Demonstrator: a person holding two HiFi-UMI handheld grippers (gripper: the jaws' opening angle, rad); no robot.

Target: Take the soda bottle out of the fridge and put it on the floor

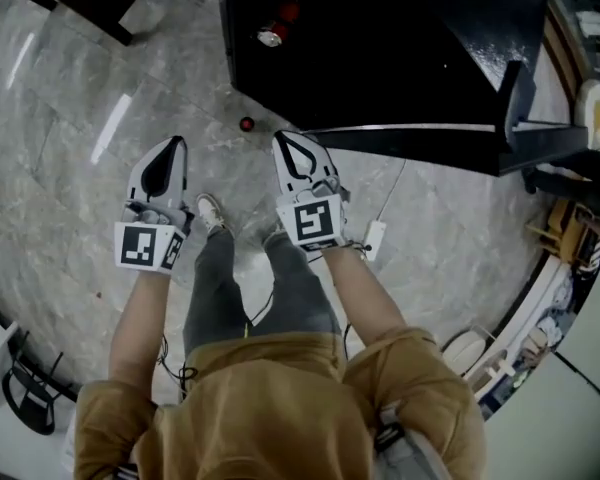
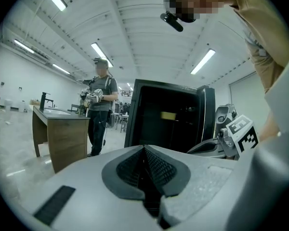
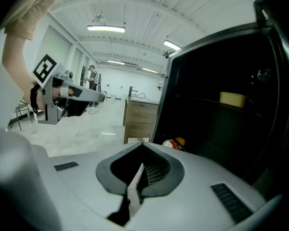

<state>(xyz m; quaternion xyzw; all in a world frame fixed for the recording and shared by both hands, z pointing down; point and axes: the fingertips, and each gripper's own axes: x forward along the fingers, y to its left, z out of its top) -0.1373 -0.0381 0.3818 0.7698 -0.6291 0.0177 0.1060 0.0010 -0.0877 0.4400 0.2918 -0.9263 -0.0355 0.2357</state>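
The left gripper (image 1: 170, 153) and right gripper (image 1: 288, 146), each bearing a black-and-white square marker, hold their jaws together on nothing at mid-frame, while the soda bottle (image 1: 272, 30), its label unreadable, lies inside the open black fridge (image 1: 400, 68) at upper centre.

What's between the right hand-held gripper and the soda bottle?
Head view: only the open fridge's dark interior separates the right hand-held gripper from the soda bottle.
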